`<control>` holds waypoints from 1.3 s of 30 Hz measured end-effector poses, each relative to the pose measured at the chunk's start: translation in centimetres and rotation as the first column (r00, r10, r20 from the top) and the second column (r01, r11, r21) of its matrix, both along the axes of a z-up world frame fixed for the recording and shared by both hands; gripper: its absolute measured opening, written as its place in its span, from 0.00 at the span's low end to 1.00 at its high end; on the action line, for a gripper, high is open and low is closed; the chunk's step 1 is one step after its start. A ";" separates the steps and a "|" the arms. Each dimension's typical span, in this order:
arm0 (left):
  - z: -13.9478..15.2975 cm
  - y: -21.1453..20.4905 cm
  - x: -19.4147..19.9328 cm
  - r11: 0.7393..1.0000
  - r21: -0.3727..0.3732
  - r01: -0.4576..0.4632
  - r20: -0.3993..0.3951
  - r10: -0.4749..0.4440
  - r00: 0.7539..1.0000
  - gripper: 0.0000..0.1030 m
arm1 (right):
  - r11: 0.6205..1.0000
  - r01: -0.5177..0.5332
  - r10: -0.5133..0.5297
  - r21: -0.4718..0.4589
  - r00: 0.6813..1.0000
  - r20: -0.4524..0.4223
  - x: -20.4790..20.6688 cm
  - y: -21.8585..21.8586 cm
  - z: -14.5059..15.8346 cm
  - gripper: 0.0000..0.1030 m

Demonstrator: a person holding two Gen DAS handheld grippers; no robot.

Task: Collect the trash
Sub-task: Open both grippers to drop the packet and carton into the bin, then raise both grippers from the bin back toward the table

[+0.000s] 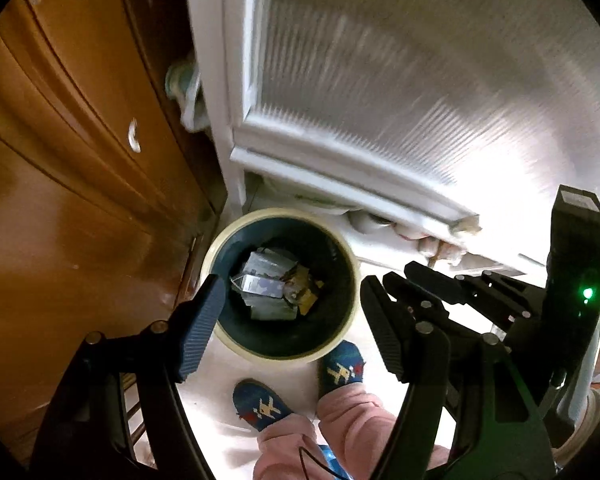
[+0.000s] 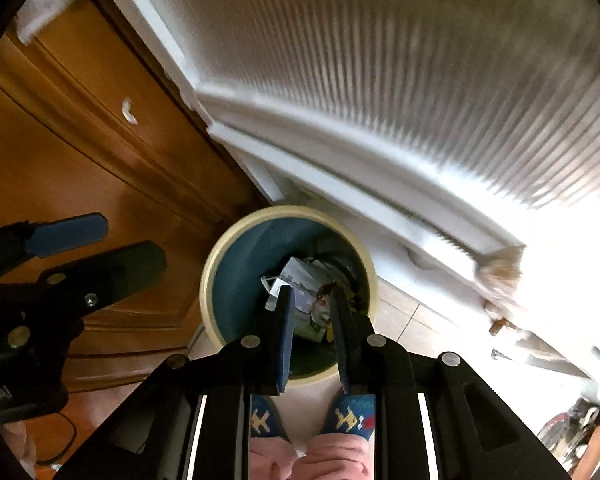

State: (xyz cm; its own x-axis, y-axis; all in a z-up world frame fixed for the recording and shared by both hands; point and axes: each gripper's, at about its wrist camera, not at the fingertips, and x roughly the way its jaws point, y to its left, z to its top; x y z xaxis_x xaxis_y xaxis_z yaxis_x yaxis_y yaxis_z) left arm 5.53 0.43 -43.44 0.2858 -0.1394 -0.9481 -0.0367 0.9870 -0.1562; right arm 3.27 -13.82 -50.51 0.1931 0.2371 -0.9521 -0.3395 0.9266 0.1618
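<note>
Both wrist cameras look steeply down along their gripper fingers from close above the round bin. Each view shares the bin, wooden cabinet and ribbed white door.

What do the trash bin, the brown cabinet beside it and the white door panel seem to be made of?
The trash bin looks like smooth moulded plastic: cream outside and rim, dark blue-green inside, with an even, dull sheen. The brown cabinet looks like varnished wood or wood veneer; it shows glossy reflections and routed panel lines. The white door panel seems to be ribbed translucent glass or plastic in a white painted frame; which one is unclear.
</note>
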 end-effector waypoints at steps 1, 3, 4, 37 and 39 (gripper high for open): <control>1.1 -0.1 -0.1 1.000 0.001 0.005 0.007 -0.005 1.000 0.65 | 1.000 0.009 -0.009 0.004 1.000 0.007 -0.2 -0.2 1.3 0.18; 3.3 -0.5 -0.4 1.000 0.000 0.015 0.022 -0.015 1.000 0.65 | 1.000 0.017 -0.017 0.007 1.000 0.016 -0.1 -0.1 3.7 0.18; 4.5 -0.7 -0.7 1.000 0.001 0.018 0.027 -0.018 0.999 0.65 | 1.000 0.020 -0.020 0.010 1.000 0.022 -0.2 -0.4 4.9 0.18; 45.3 1.7 -5.2 0.997 0.003 0.078 0.492 -0.069 0.868 0.66 | 0.980 -0.012 -0.072 0.197 0.908 0.413 -2.7 -1.1 47.5 0.18; 47.1 2.1 -5.0 0.997 0.000 0.073 0.510 -0.063 0.858 0.66 | 0.975 -0.006 -0.093 0.220 0.896 0.434 -2.2 -1.1 49.2 0.18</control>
